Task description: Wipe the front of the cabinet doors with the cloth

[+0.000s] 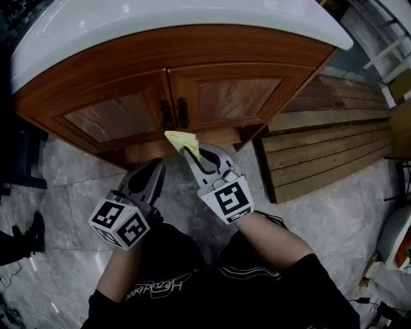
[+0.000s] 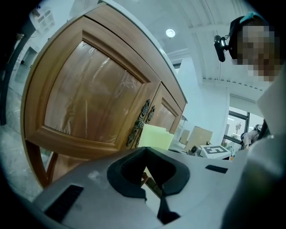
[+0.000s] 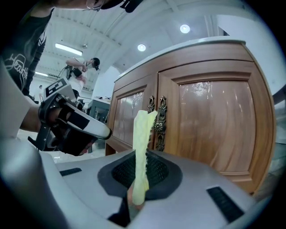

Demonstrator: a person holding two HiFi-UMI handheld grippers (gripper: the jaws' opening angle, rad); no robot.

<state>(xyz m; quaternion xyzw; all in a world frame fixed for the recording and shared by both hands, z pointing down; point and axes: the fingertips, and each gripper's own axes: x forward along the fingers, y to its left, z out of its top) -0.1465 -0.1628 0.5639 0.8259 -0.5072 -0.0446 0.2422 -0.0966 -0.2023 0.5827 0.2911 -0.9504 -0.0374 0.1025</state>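
Where R gripper nips — cloth hidden.

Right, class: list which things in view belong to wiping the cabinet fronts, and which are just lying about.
Part of the job:
- yellow cloth, pinched in the right gripper
- the two wooden cabinet doors, both closed

Just lying about:
- wooden planks on the floor to the right of the cabinet
- white countertop above the doors
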